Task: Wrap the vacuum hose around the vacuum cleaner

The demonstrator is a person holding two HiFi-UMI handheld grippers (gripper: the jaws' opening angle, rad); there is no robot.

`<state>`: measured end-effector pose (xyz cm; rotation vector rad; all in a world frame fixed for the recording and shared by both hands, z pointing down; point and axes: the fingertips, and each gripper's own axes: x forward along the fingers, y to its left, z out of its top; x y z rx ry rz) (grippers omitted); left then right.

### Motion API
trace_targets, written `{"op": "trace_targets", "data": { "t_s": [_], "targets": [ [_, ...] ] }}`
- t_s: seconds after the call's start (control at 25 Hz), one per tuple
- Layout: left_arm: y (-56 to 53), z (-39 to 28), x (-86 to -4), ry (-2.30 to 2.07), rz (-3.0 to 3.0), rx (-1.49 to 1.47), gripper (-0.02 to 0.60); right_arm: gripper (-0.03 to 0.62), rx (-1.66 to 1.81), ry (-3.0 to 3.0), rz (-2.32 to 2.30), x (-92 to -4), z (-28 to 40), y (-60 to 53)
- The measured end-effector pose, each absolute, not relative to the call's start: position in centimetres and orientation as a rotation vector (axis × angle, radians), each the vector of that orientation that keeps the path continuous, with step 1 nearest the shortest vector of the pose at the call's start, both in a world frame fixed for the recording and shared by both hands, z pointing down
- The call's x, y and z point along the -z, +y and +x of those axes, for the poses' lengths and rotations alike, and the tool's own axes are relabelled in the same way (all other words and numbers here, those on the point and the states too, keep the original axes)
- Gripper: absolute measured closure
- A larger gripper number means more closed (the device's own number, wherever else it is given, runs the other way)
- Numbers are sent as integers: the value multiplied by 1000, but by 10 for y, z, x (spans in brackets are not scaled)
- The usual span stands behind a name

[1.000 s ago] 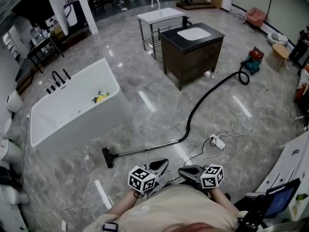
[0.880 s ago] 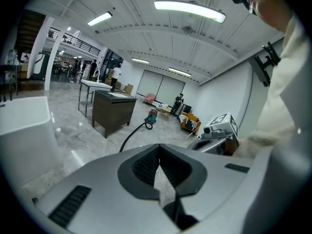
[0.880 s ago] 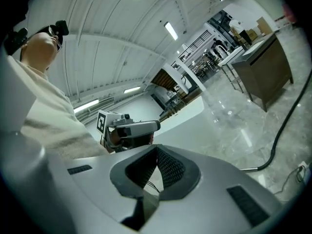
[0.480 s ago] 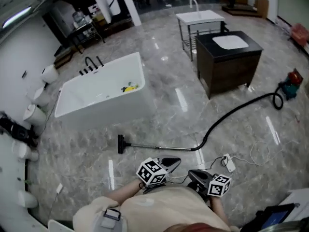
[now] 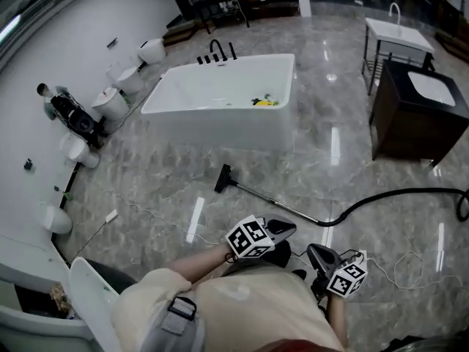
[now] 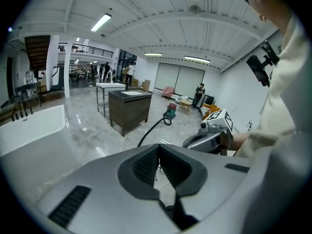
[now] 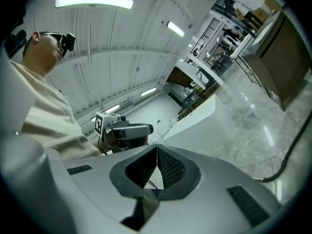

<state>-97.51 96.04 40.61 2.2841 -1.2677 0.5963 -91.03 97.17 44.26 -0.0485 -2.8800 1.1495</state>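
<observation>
The vacuum's black hose (image 5: pixel 410 193) runs over the marble floor from the right edge into a metal wand (image 5: pixel 282 202). The wand ends in a black floor nozzle (image 5: pixel 222 177) in front of the bathtub. The red and teal vacuum cleaner (image 6: pixel 170 111) shows only in the left gripper view, far off past the dark cabinet, with the hose (image 6: pixel 148 130) leading to it. My left gripper (image 5: pixel 291 228) and right gripper (image 5: pixel 314 250) are held close to the body, above the floor near the wand. Both are shut and empty: the left gripper (image 6: pixel 158 148), the right gripper (image 7: pixel 157 150).
A white bathtub (image 5: pixel 220 105) stands beyond the nozzle. At the right are a dark vanity cabinet (image 5: pixel 414 127) and a white sink stand (image 5: pixel 396 34). Toilets (image 5: pixel 111 103) line the left wall. A white power strip (image 5: pixel 359 255) and thin cables (image 5: pixel 414 266) lie on the floor.
The head view has swung left: the bathtub is now at top centre, the cabinet at the right edge, and the vacuum cleaner is out of frame. Both grippers stay shut near the body.
</observation>
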Motion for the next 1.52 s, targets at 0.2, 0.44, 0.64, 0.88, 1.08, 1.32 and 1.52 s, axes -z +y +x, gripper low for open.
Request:
{"op": "trace_targets", "data": {
  "t_s": [0.2, 0.44, 0.64, 0.88, 1.08, 1.32, 1.52],
  "targets": [
    [961, -1003, -408, -1290, 2289, -658, 577, 589, -1063, -2914, -147, -418, -941, 1008],
    [933, -1005, -411, -1250, 2280, -644, 577, 589, -1226, -2787, 55, -446, -901, 1001],
    [920, -1012, -420, -1255, 2273, -675, 577, 589, -1182, -2784, 135, -445, -899, 985],
    [913, -1022, -442, -1320, 2183, -652, 577, 589, -1188, -2734, 70, -473, -889, 964],
    [922, -1051, -436, -1415, 2110, -625, 577, 589, -1240, -2707, 105, -477, -880, 961],
    [915, -1071, -432, -1497, 2116, -708, 577, 589, -1210, -2695, 55, -476, -893, 962],
    [903, -1074, -447, -1480, 2116, -745, 577, 589, -1124, -2724, 39, -468, -906, 954]
  ]
}}
